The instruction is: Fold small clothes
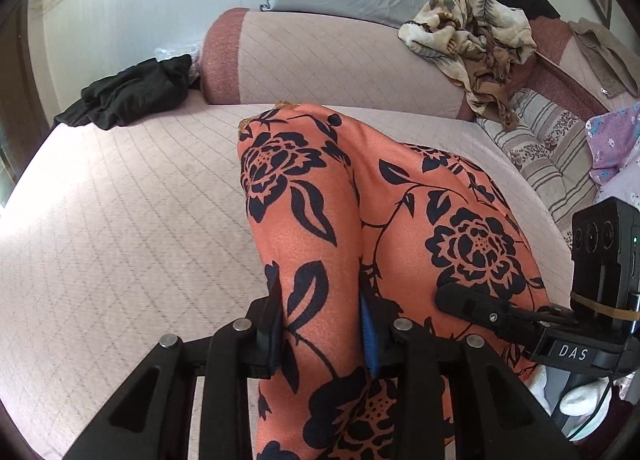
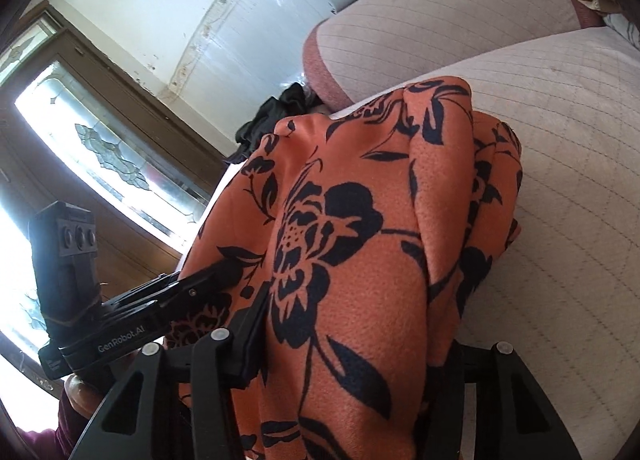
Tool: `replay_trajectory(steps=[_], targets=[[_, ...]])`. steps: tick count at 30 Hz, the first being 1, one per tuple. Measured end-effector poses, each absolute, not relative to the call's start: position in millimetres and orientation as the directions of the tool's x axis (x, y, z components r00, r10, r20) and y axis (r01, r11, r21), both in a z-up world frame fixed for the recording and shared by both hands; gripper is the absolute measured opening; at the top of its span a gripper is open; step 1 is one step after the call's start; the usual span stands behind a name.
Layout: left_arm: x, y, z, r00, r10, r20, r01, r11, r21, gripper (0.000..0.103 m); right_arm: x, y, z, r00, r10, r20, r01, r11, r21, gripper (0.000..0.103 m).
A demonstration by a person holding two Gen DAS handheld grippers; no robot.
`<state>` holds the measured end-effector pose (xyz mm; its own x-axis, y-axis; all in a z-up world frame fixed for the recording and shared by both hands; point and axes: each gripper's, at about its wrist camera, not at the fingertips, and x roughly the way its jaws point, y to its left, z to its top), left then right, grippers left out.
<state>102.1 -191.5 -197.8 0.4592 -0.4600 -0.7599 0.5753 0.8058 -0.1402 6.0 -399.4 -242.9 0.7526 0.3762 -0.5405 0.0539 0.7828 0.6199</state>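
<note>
Left wrist view shows the left gripper (image 1: 324,324) pinching a fold of the orange floral garment (image 1: 316,228), which rises ahead of it off the pink quilted sofa seat (image 1: 120,228). Far left of the gripper lies a black garment (image 1: 132,90); ahead and to the right, a patterned blanket (image 1: 476,44) sits on the backrest. At the right edge is the right gripper (image 1: 460,298), clamped on the same cloth. Only the right wrist view shows a glazed wooden door (image 2: 100,140) at left, with the garment bunched between that gripper's narrowed jaws.
</note>
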Motion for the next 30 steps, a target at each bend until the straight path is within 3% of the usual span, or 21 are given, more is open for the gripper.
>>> replay_trajectory(steps=[5,8,14,15,18,21,30], targets=[[116,-171,-236,0.415,-0.366,-0.833,0.514,0.85,-0.117,0.037,26,-366,-265,0.718,0.395,-0.573,0.067,0.78,0.622,0.055],[122,-164,-269,0.401,-0.296,-0.867,0.479,0.875,-0.077,0.058,39,-355,-294,0.617,0.391,-0.683,0.137,0.801,0.583,0.063],[99,-149,-231,0.518,-0.257,-0.816,0.486,0.873,0.033,0.063,15,-357,-265,0.655,0.29,-0.698,0.163,0.848,0.505,0.065],[92,-145,-221,0.546,-0.254,-0.798,0.482,0.874,0.052,0.068,7,-358,-253,0.671,0.246,-0.7,0.172,0.866,0.469,0.065],[69,-129,-191,0.619,-0.254,-0.743,0.465,0.881,0.085,0.082,-20,-353,-216,0.74,0.126,-0.661,0.175,0.912,0.37,0.065],[50,-119,-162,0.68,-0.24,-0.693,0.444,0.887,0.129,0.086,-48,-339,-182,0.81,0.067,-0.582,0.168,0.925,0.34,0.065],[0,-89,-96,0.789,-0.202,-0.581,0.355,0.921,0.162,0.093,-100,-288,-99,0.863,-0.094,-0.496,0.195,0.968,0.155,0.065]])
